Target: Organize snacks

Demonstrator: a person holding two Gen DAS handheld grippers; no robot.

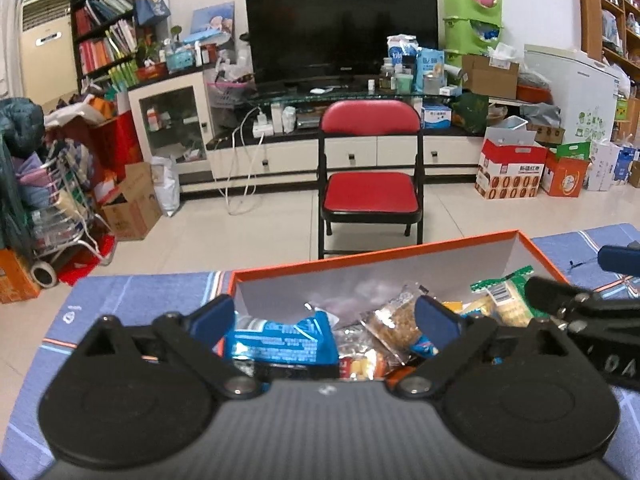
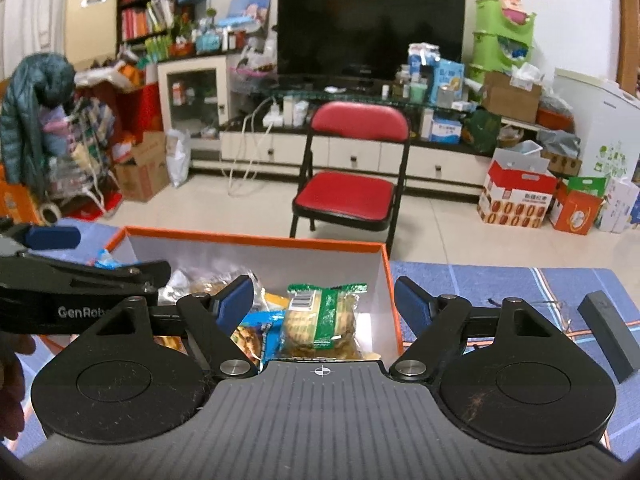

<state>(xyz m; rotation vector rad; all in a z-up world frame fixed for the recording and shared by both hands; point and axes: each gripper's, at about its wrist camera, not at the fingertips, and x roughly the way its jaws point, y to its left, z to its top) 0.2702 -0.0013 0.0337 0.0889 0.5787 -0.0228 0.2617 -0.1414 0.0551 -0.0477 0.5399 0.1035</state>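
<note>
snacks (image 2: 320, 320) in box (image 2: 256, 236) | below spread fingers (image 2: 236, 304), untouched

The orange box (image 2: 384, 276) stood open-topped, so entry from above was free — though snack packets (image 2: 320, 320) crowded its floor. The left gripper (image 2: 92, 256) blocked its left side; a red chair (image 2: 352, 168) stood beyond — well apart

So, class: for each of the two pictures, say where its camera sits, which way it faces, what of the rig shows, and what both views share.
Left wrist: on the left gripper, facing across the orange box toward the red chair; its jaws stand open, and the right gripper enters at right.
Right wrist: on the right gripper, facing the same way; jaws open over the green-striped snack pack, left gripper at left.
Shared: box, chair, television.
</note>
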